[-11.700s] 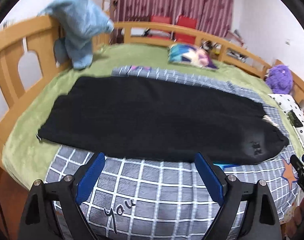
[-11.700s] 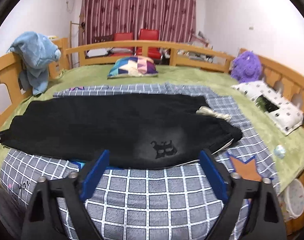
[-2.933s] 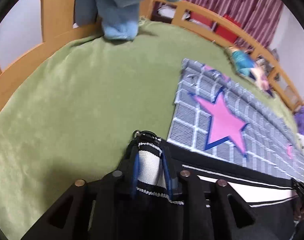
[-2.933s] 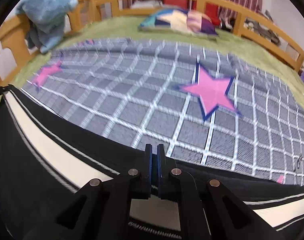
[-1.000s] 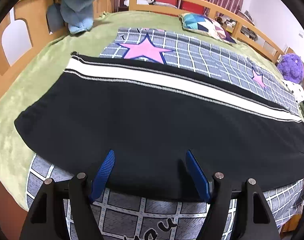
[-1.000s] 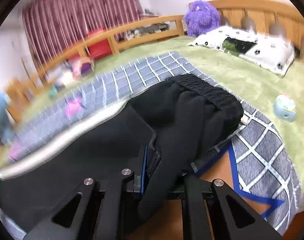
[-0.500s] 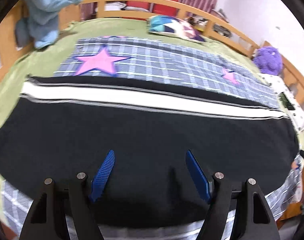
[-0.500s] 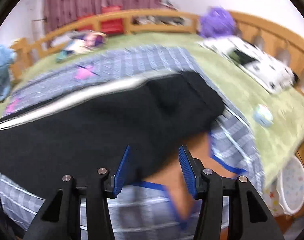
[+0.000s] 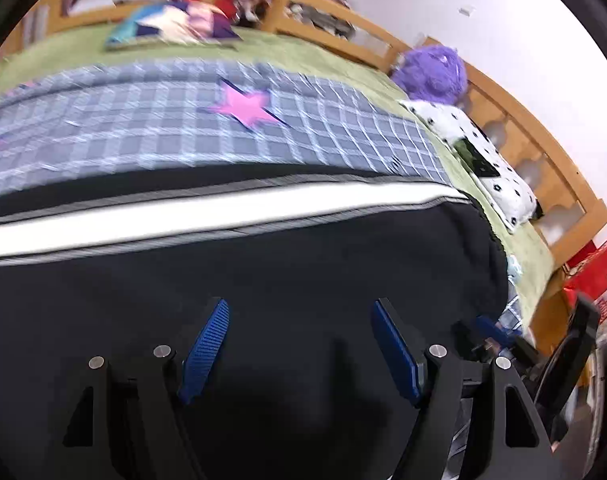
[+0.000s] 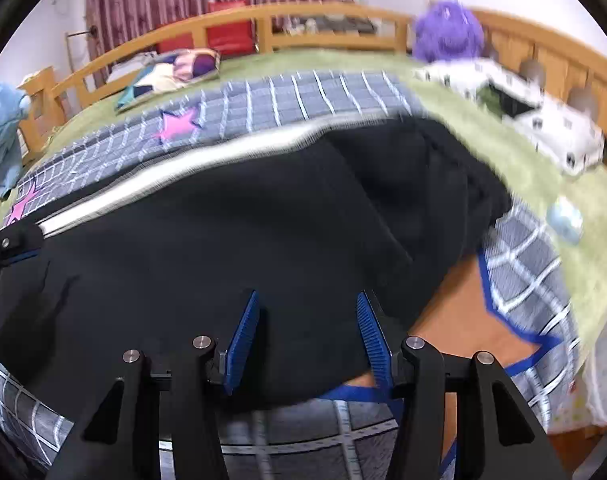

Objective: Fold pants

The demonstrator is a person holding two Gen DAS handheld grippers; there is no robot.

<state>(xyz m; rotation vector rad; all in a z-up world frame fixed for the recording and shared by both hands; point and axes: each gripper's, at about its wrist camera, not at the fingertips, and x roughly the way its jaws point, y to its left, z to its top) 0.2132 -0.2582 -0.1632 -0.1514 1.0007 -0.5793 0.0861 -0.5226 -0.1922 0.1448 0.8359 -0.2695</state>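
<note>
**Pants folded once lengthwise, crosswise folds still to do**

Claws first, since they sit nearest me. My left claw (image 9: 299, 346) hangs just over the black cloth with its blue pads spread wide and nothing between them. My right claw (image 10: 307, 340) is also parted and empty, poised above the near edge of the cloth where it meets the orange patch of the checked blanket (image 10: 515, 264).

Beyond the pads lie the pants (image 9: 263, 272), stretched long across the bed, one leg laid over the other as far as I can judge. A white side stripe (image 9: 207, 210) runs along the far edge. The waistband end (image 10: 455, 184) is bunched and rumpled toward my right; the leg ends are out of sight to my left.

So I reckon the lengthwise fold is done and I have let go. What is left: smoothing that waistband, then folding the length over, likely more than once, into a compact bundle.

Farther off are the pink star (image 9: 245, 104), the green bedspread (image 10: 563, 216), a spotted pillow (image 9: 487, 164), a purple plush toy (image 10: 449, 36) and the wooden bed rail (image 10: 239, 26).
</note>
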